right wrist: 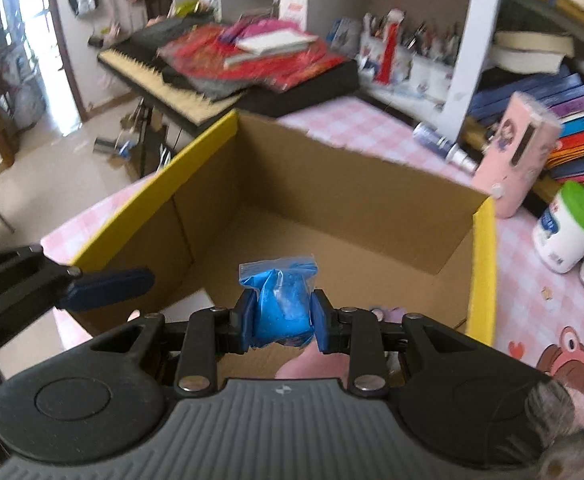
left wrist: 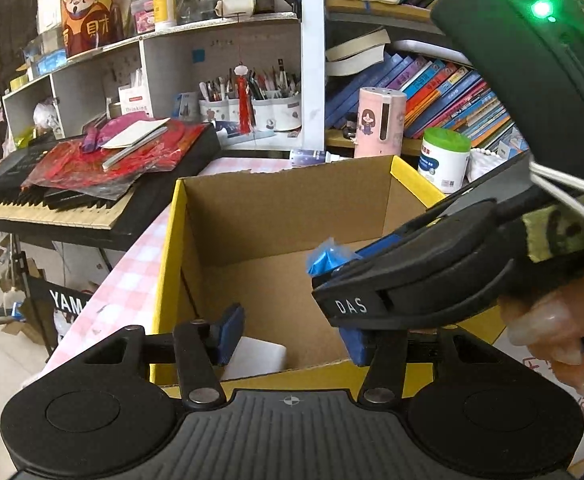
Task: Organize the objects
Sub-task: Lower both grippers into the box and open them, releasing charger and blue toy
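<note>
Over box (right wrist: 332, 184) mouth, your right gripper (right wrist: 279, 320) pinches blue bag (right wrist: 280, 304); lower toward 12 o'clock, then release. Left gripper (left wrist: 292, 340) half-open, empty: keep clear.

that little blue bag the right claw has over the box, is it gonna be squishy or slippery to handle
Probably squishy: the blue bag bulges between the right claw's pads and looks dented where they press. Its clear plastic skin could be a bit slippery, though the grip looks secure. Likely light, and too lumpy to roll if dropped into the cardboard box.
</note>
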`<state>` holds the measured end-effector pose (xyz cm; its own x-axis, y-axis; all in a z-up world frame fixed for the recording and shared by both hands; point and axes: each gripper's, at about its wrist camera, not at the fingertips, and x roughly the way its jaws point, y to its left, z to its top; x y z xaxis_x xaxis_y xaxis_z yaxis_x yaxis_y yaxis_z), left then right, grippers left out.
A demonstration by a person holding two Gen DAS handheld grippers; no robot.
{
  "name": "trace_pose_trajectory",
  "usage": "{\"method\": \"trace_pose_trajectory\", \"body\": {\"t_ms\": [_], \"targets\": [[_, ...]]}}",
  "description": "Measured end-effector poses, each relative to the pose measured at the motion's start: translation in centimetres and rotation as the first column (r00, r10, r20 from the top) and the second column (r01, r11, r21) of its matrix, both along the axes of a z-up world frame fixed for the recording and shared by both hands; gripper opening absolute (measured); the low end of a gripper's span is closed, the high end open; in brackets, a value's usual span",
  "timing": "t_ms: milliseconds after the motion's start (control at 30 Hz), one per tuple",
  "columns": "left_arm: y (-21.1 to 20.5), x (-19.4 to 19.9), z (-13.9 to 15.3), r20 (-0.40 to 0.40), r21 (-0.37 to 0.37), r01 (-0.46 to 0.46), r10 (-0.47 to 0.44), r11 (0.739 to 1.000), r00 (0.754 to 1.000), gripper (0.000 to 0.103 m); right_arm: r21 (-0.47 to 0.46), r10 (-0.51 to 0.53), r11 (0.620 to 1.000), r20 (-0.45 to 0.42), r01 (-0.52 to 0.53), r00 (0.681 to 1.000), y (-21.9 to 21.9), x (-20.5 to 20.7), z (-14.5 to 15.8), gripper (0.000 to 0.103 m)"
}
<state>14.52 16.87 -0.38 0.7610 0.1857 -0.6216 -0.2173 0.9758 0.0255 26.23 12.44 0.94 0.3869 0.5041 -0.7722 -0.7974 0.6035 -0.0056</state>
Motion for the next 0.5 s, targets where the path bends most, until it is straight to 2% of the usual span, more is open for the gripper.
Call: {"method": "trace_pose_trajectory", "body": {"t_ms": [133, 200, 400, 433, 500], "targets": [[0.1, -0.6, 0.3, 0.018, -0.005, -0.024, 0.024, 1.0, 1.0, 0.063, 0.004, 0.0, 1.0, 0.015, -0.001, 1.0, 0.0, -0.3, 0.3, 0.031], [0.2, -1.1, 0.5, 0.034, -0.019, -0.019, 0.02, 1.0, 0.999, 0.071, 0.023, -0.005, 1.0, 0.034, 0.005, 0.999, -0.4, -0.8, 0.6, 0.041], [0.1, -3.1, 2.1, 0.096, -0.035, -0.012, 0.015, 0.999, 0.995, 0.084, 0.101, -0.065, 0.993, 0.085, 0.056, 0.994, -2.4, -2.7, 2.5, 0.047], [0.1, -3.4, 2.4, 0.108, -0.035, -0.01, 0.014, 0.999, 0.994, 0.085, 0.115, -0.082, 0.991, 0.102, 0.07, 0.991, -2.8, -3.2, 2.9, 0.05], [0.0, -4.3, 2.9, 0.135, -0.036, -0.014, 0.018, 0.999, 0.991, 0.088, 0.146, -0.129, 0.983, 0.139, 0.108, 0.982, -3.8, -4.2, 3.6, 0.069]]}}
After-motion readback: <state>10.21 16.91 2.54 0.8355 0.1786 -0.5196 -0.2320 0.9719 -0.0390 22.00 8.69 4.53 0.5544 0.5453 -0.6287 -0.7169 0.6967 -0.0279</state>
